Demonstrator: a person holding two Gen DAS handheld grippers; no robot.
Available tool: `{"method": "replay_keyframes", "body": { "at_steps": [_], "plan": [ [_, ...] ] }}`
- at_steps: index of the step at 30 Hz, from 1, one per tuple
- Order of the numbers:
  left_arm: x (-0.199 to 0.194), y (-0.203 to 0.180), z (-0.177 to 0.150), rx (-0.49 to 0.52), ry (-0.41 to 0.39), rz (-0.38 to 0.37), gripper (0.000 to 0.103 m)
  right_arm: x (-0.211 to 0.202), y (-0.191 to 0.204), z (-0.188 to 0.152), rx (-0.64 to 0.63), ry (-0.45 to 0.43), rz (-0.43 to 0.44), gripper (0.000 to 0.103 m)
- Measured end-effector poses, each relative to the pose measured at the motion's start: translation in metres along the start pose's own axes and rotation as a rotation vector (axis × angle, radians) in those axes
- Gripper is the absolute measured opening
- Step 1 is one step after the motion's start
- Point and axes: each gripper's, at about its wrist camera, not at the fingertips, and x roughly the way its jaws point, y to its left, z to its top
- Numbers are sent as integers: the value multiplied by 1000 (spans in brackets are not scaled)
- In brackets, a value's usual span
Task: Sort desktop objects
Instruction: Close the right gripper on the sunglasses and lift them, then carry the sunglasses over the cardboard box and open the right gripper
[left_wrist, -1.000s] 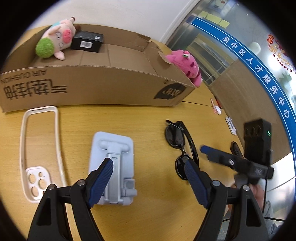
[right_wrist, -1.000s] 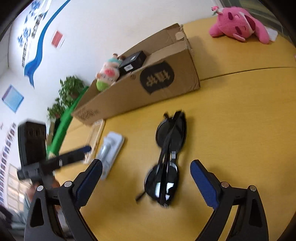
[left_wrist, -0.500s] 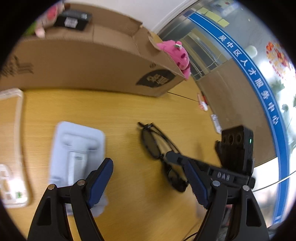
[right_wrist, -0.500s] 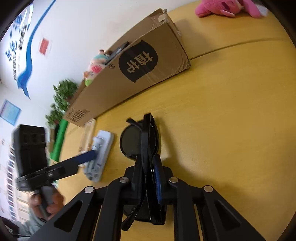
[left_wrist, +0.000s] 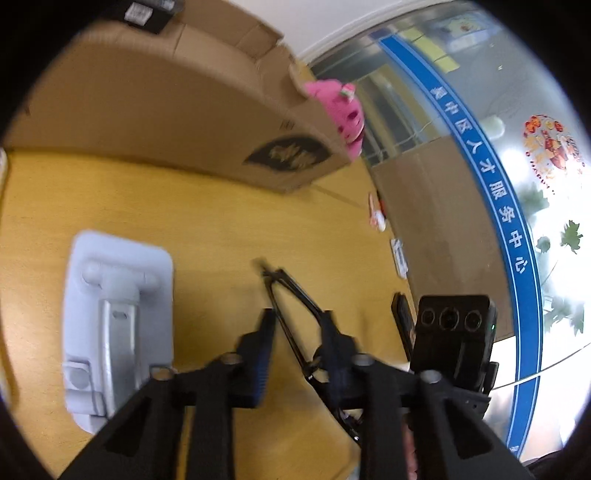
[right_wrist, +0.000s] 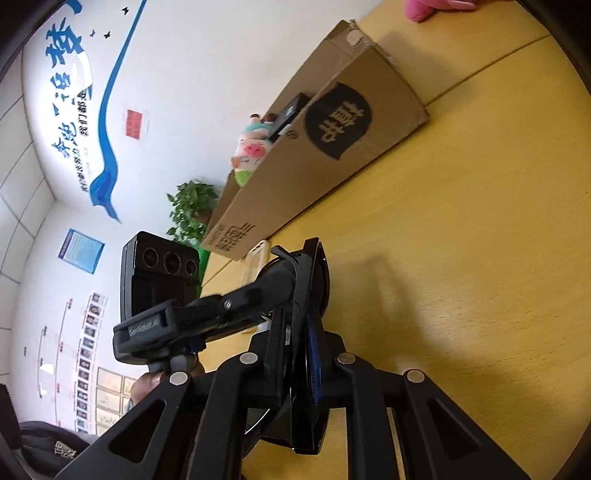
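Two hand-held grippers meet on one pair of black folded sunglasses (right_wrist: 314, 266), which sits near you over the yellow wooden tabletop (right_wrist: 461, 258), in front of the box. Your right hand-held gripper (right_wrist: 297, 328) is pressed together on the sunglasses, pinching the frame edge-on between its black finger and blue pad. Your left hand-held gripper (left_wrist: 299, 321) has just been closing, with the thin temple arms of the sunglasses between its jaws. That view is blurred and a gap shows, so you cannot tell whether the pads press yet.

One long brown cardboard box (right_wrist: 351, 122) lies open on the tabletop farther off. It holds one small black carton (right_wrist: 291, 110) and one pale plush pig with a green end (right_wrist: 251, 151). A second plush toy, bright pink (left_wrist: 343, 110), lies beyond the box's end. One light grey folding phone stand (left_wrist: 114, 314) lies flat beside your left hand-held gripper, apart from the sunglasses.
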Motion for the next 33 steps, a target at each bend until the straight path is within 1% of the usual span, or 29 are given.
{"method": "replay_keyframes", "body": {
  "at_steps": [1,3,6,10,12,15,17,21,25,29,32,33],
  "plan": [
    [-5,-3,2,3,-16,-15,8,0,6,0,-23,1,-7,12],
    [-12,-6,6,6,-32,-42,8,-2,15,2,-58,-2,-4,12],
    [-22,-15,12,33,-59,-58,7,-6,36,7,-118,-33,1,12],
    [-34,-34,26,93,-82,-83,5,-10,73,18,-229,-72,-7,12],
    [-41,-47,37,132,-102,-75,5,-10,90,24,-288,-81,-43,12],
    [-53,-67,61,196,-123,-54,5,-9,113,39,-343,-105,-49,12],
    [-66,-84,79,261,-140,-48,5,-10,128,50,-379,-135,-58,12],
    [-88,-112,107,347,-168,-48,5,-22,154,69,-436,-221,-43,12],
    [-108,-144,147,437,-197,-34,5,-26,182,105,-481,-298,-26,12],
    [-123,-166,185,489,-206,-29,5,-30,202,137,-522,-342,-22,12],
    [-126,-176,214,520,-216,-16,5,-26,210,167,-547,-364,-25,12],
    [-126,-177,225,524,-217,-11,5,-22,211,181,-543,-363,-22,12]
  ]
}}
